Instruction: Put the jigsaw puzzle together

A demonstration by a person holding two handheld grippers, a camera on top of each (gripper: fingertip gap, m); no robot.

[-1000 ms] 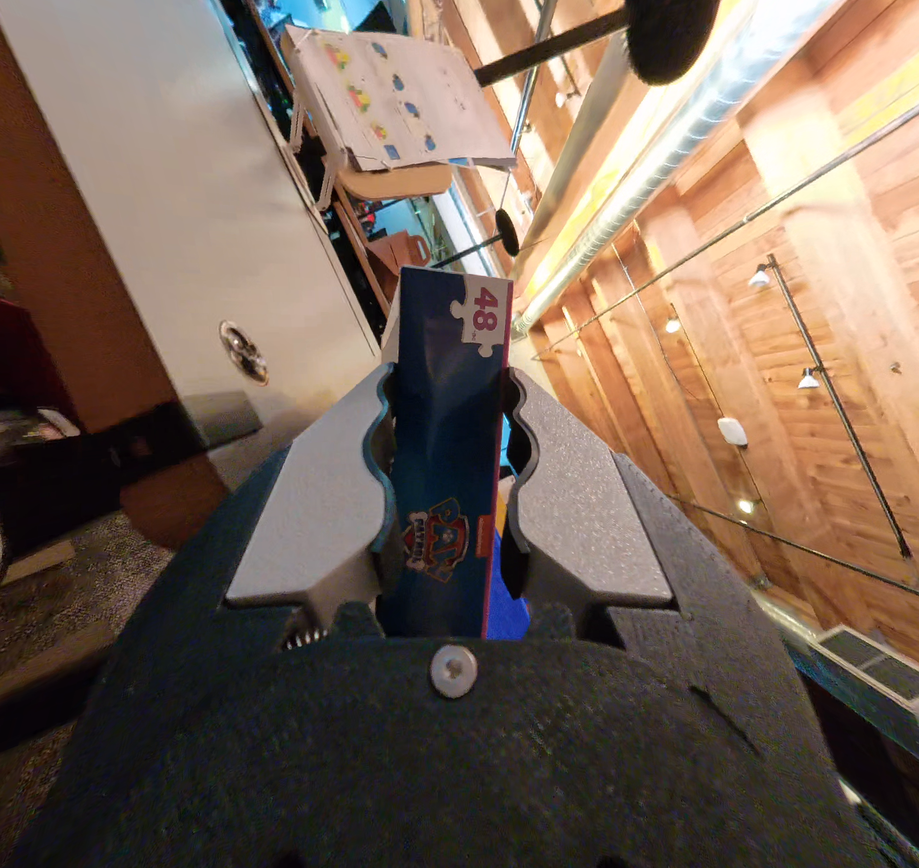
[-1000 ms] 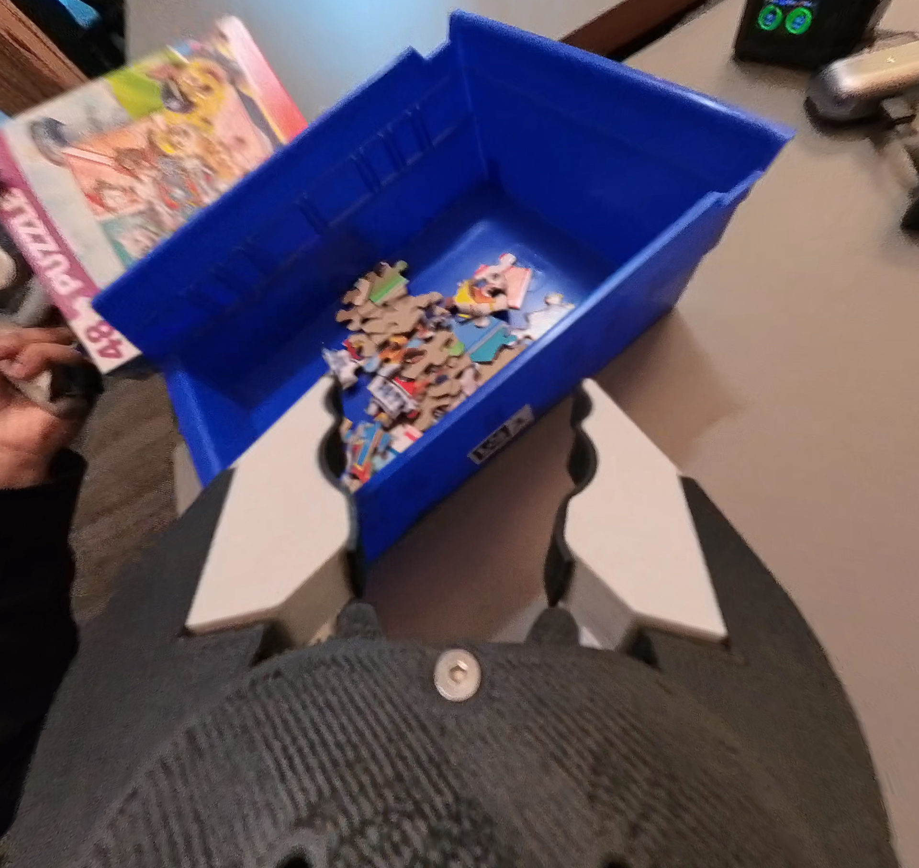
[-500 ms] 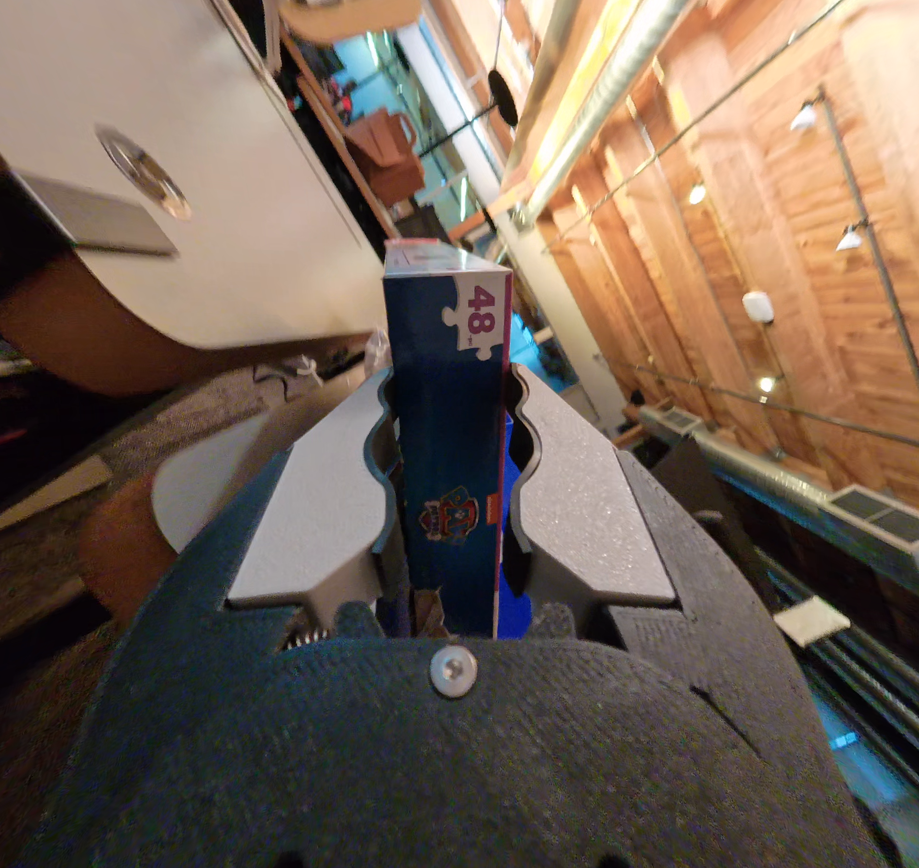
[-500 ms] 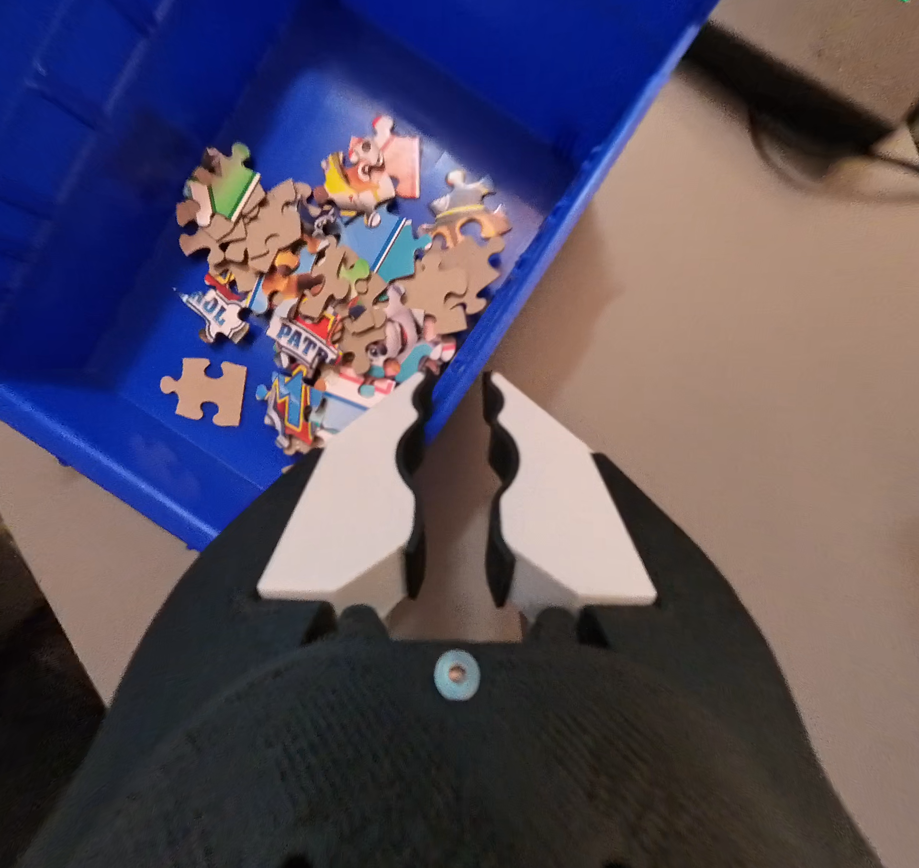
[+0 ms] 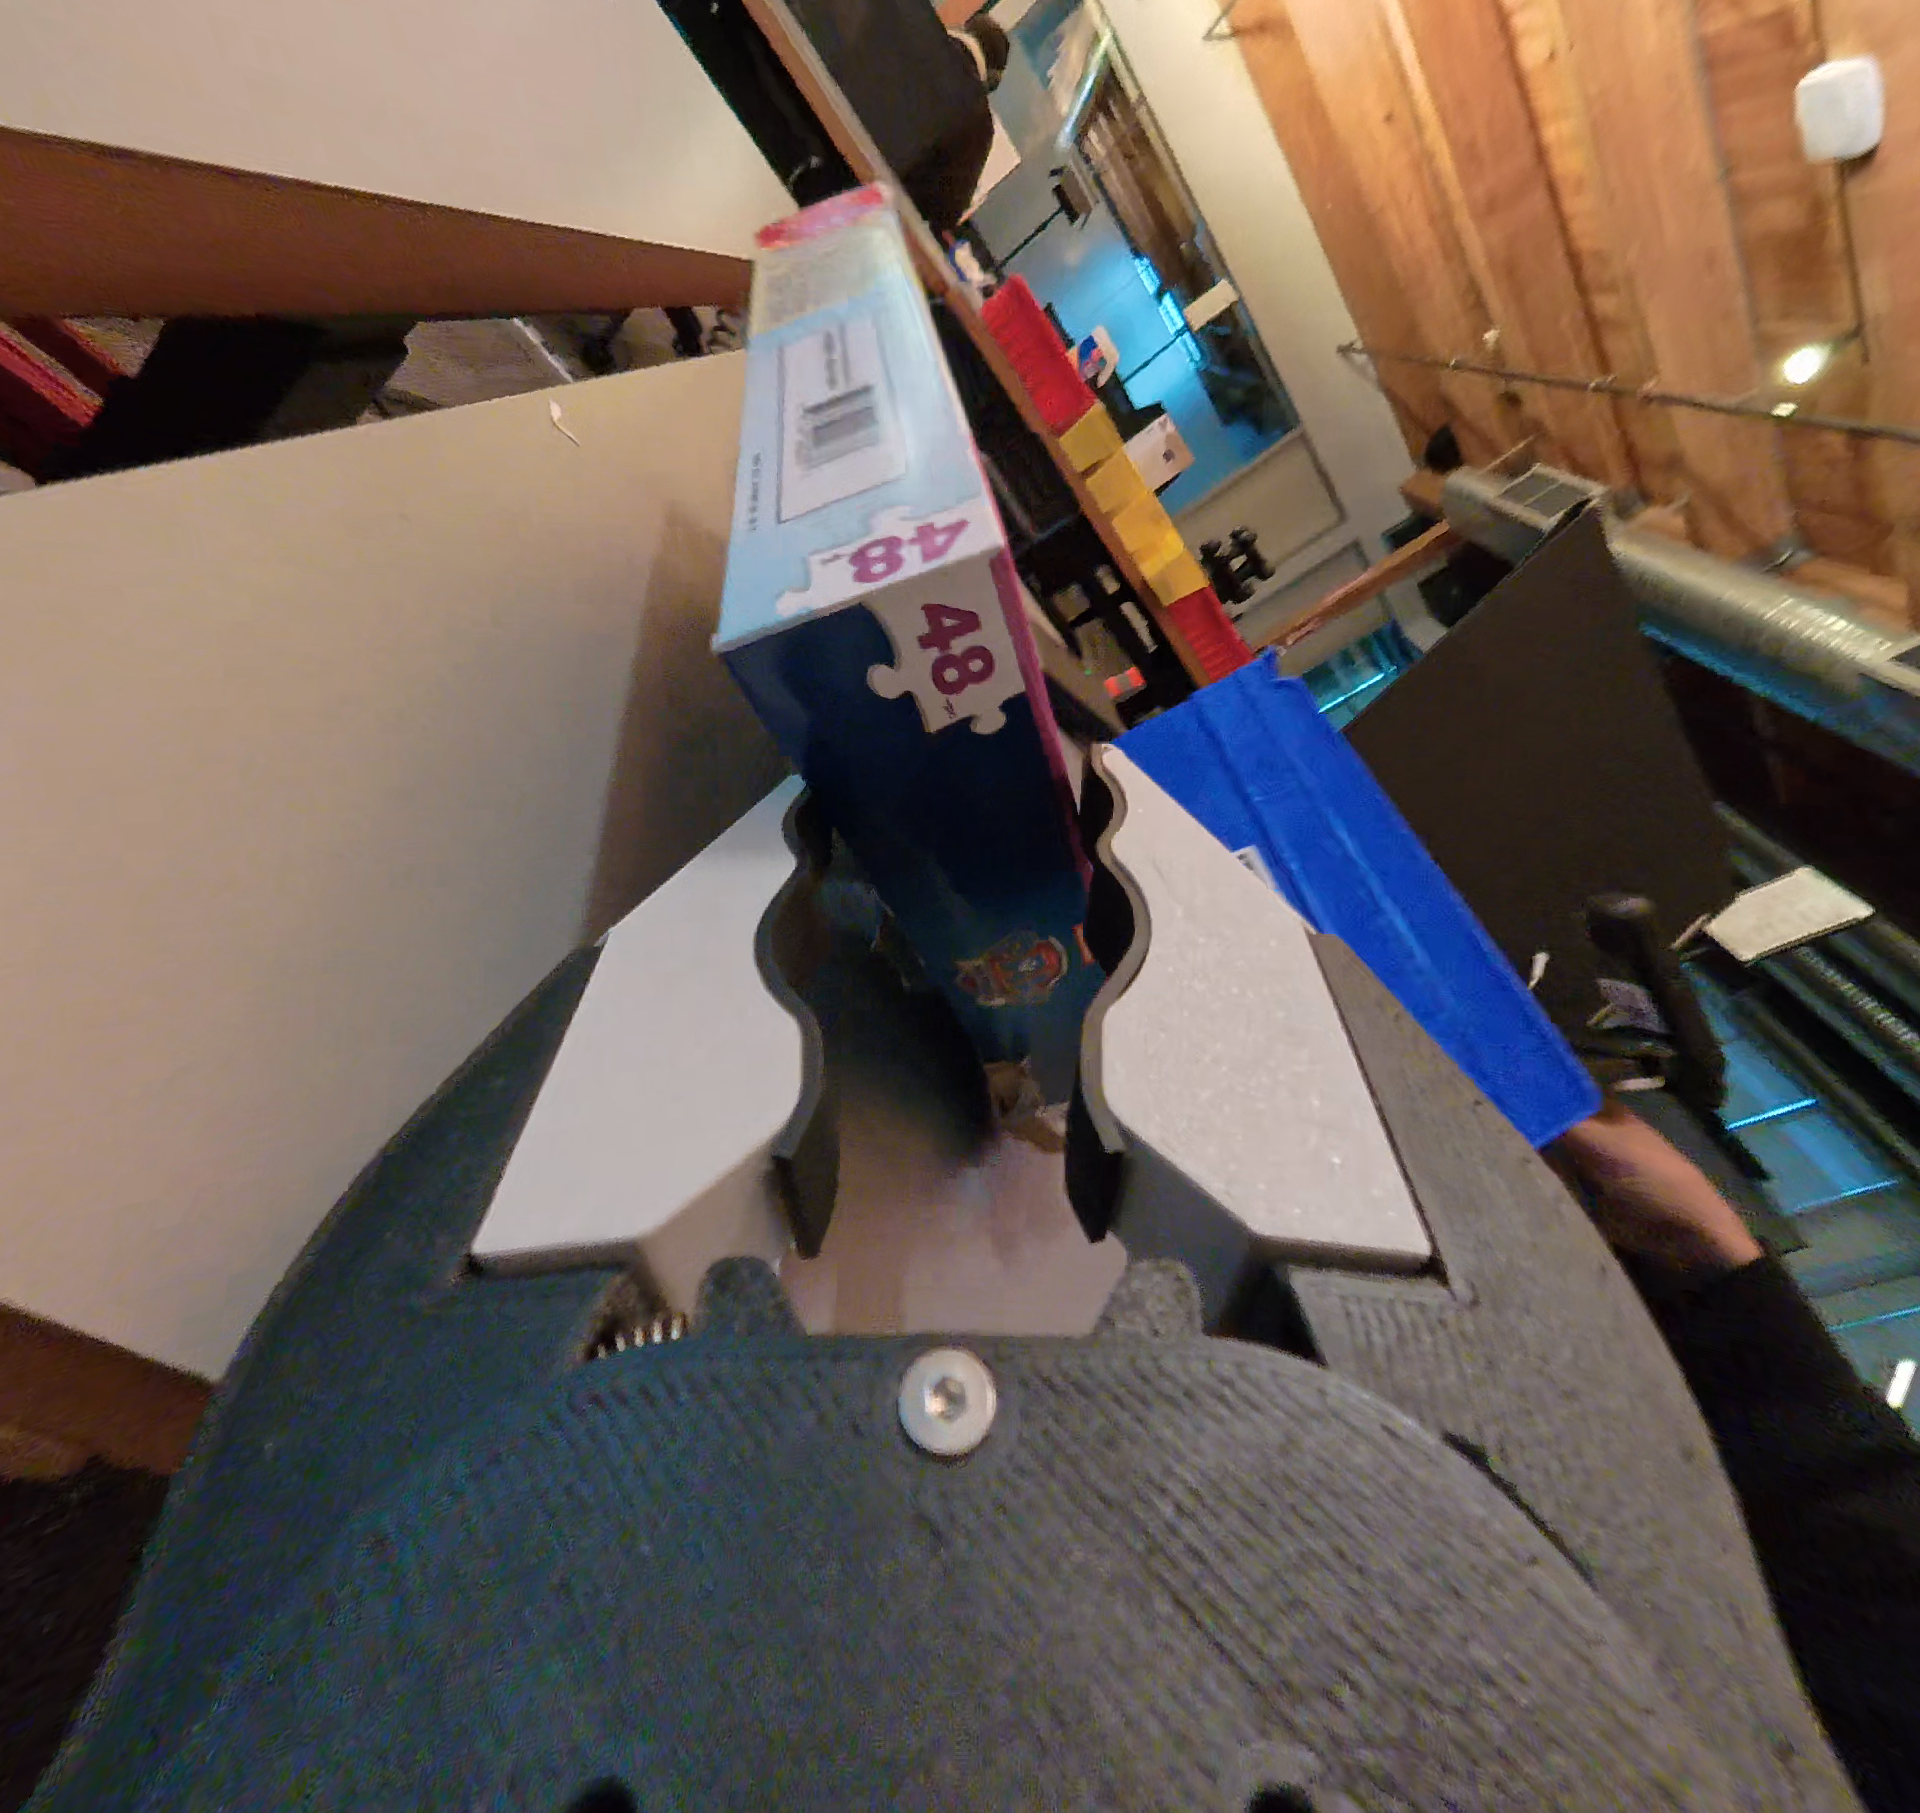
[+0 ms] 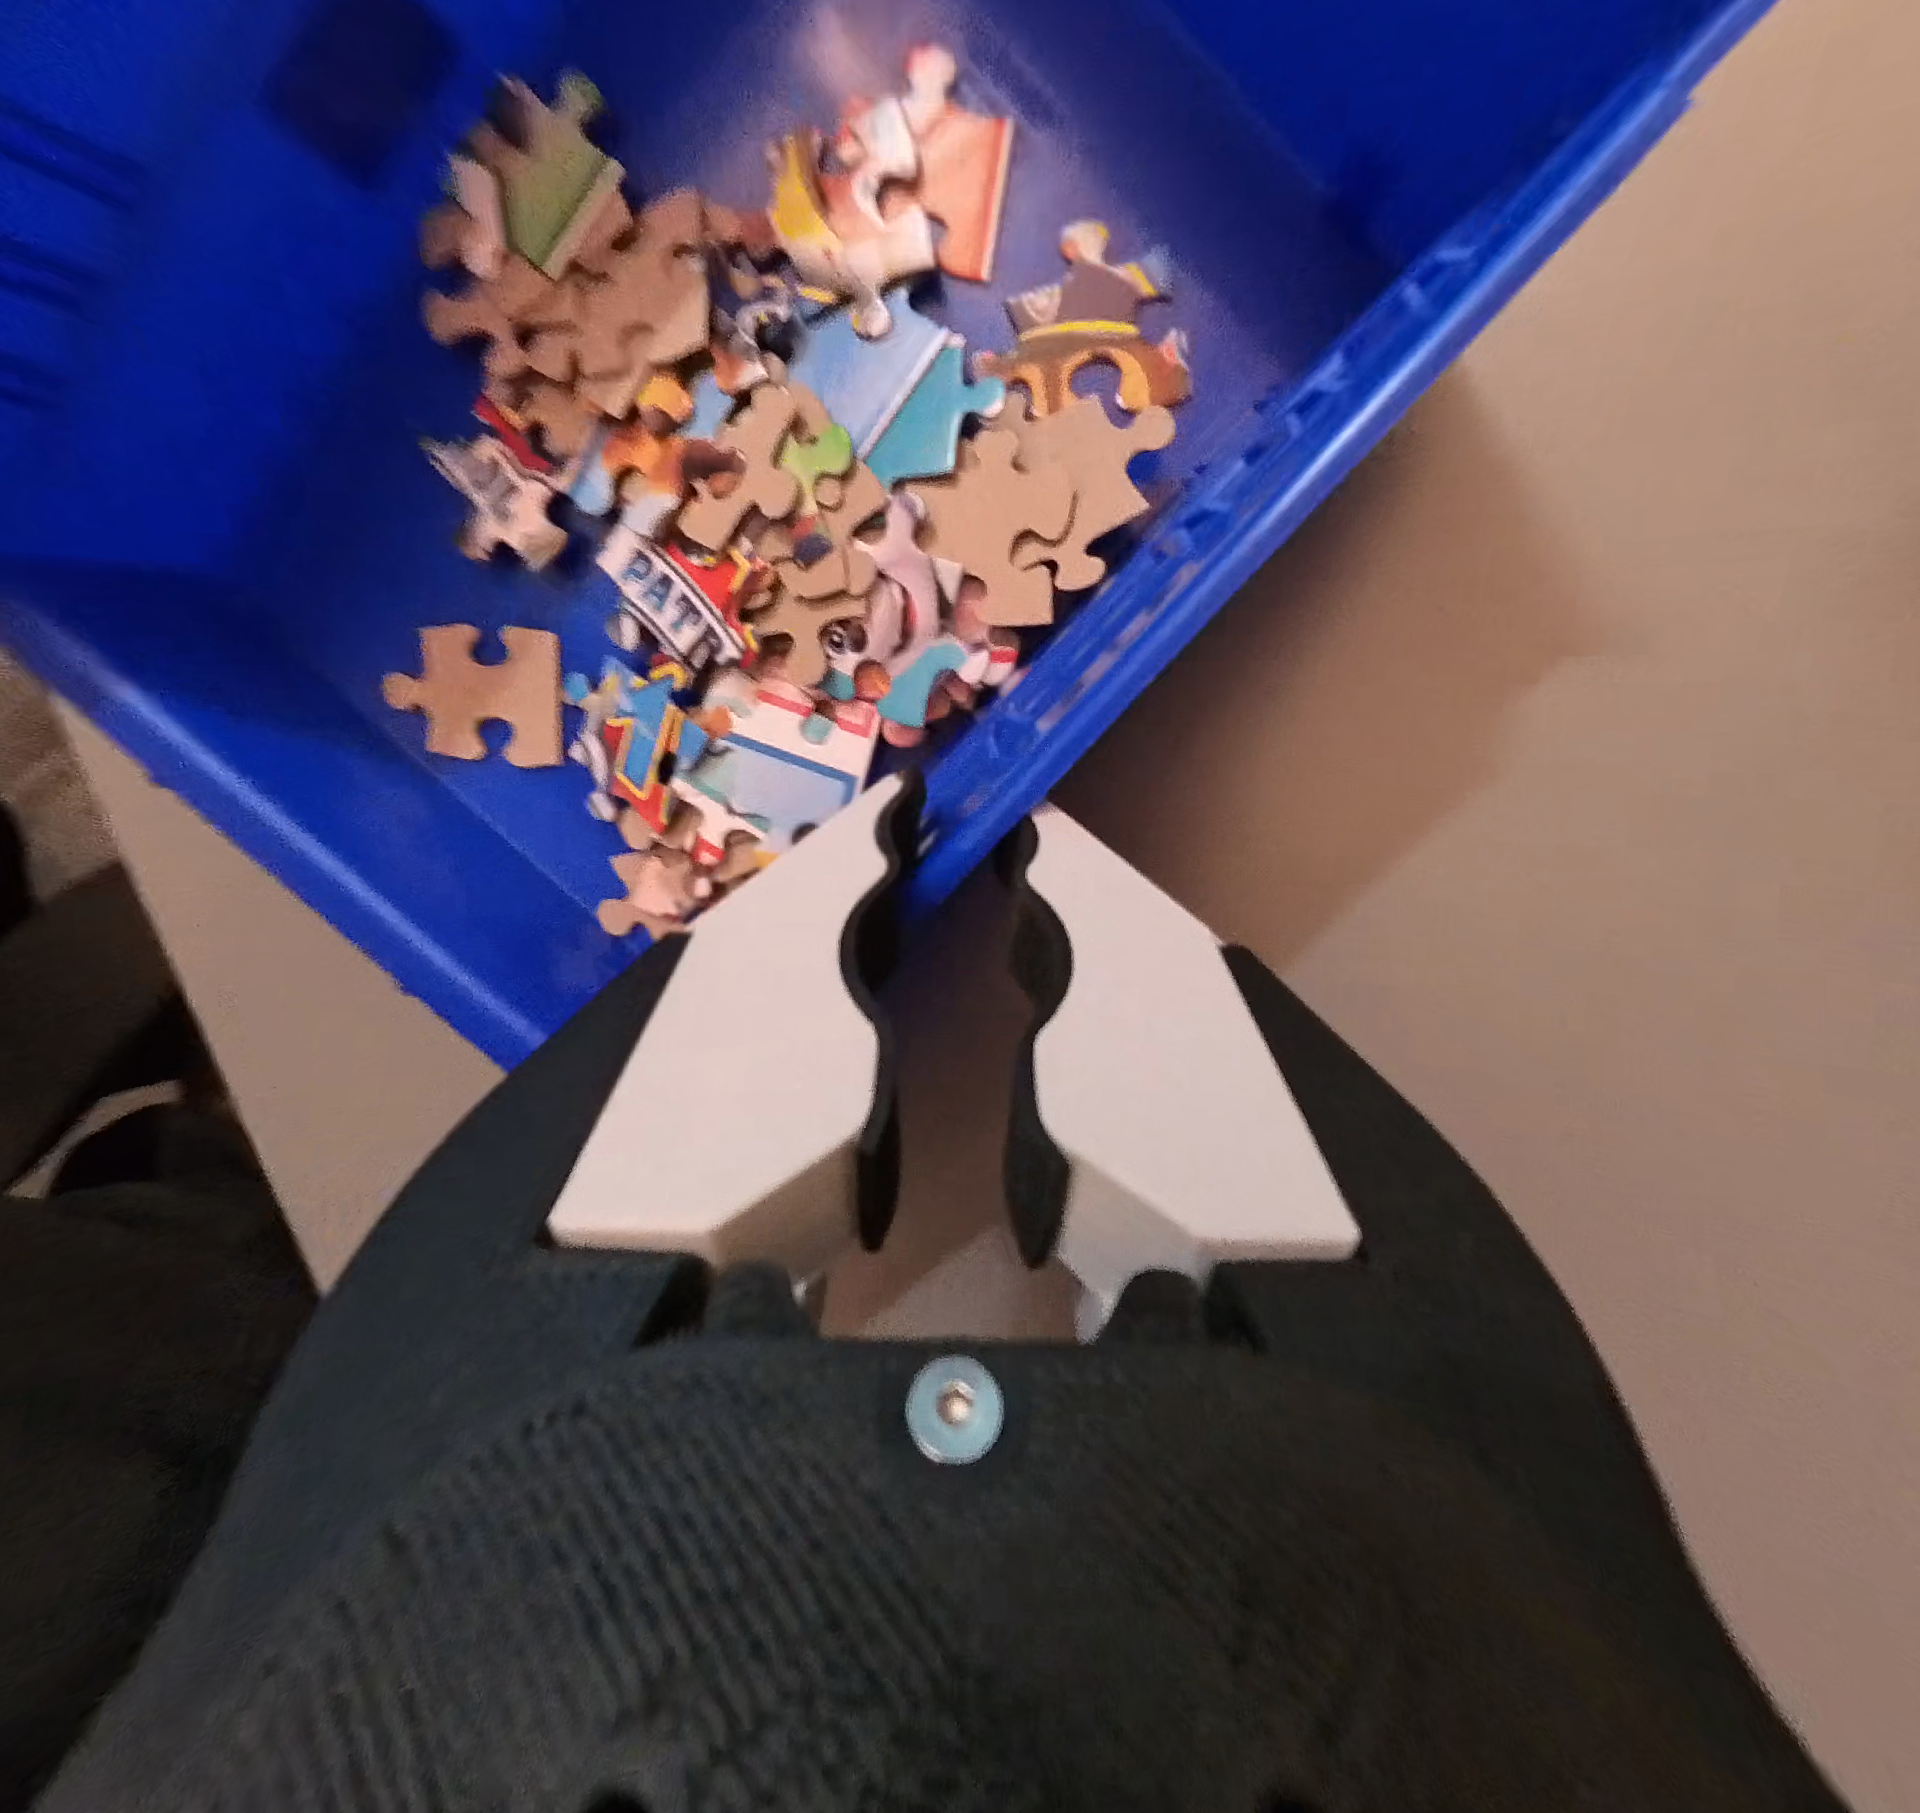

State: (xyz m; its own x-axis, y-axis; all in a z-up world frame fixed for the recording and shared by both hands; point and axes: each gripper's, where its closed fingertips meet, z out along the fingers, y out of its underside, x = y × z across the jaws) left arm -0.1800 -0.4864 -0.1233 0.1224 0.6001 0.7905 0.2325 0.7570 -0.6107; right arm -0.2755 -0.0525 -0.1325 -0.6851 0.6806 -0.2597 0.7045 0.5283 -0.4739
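Left wrist view: left gripper (image 5: 951, 776) parted around a puzzle box (image 5: 914, 724), blue-sided with a pink edge and a pale back. Stands on end and tilted between the two fingers. Leans with the pink edge against the right finger (image 5: 1195, 984); shows a dark gap beside the left pad lower down, so not clamped. Rests over the beige worktop (image 5: 312, 776), with a brown puzzle piece or two at its foot. Just to the right, outside wall of a blue bin (image 5: 1351, 880), and below its corner part of a person's hand (image 5: 1652, 1202) in a dark sleeve. Behind, shelving with red and yellow bins and a wood-panelled wall.

Right wrist view, somewhat blurred: right gripper (image 6: 966, 807) closed on the near side wall of the blue bin (image 6: 1247, 49), one fingertip inside the rim, the other outside, both pads against the plastic. Inside the bin, a loose heap of puzzle pieces (image 6: 790, 475), some picture-side up, some showing brown backs, gathered toward the gripped wall; one brown piece (image 6: 478, 693) lying apart on the bin floor. Bin set close to the worktop (image 6: 1558, 828) edge, dark floor beyond it.
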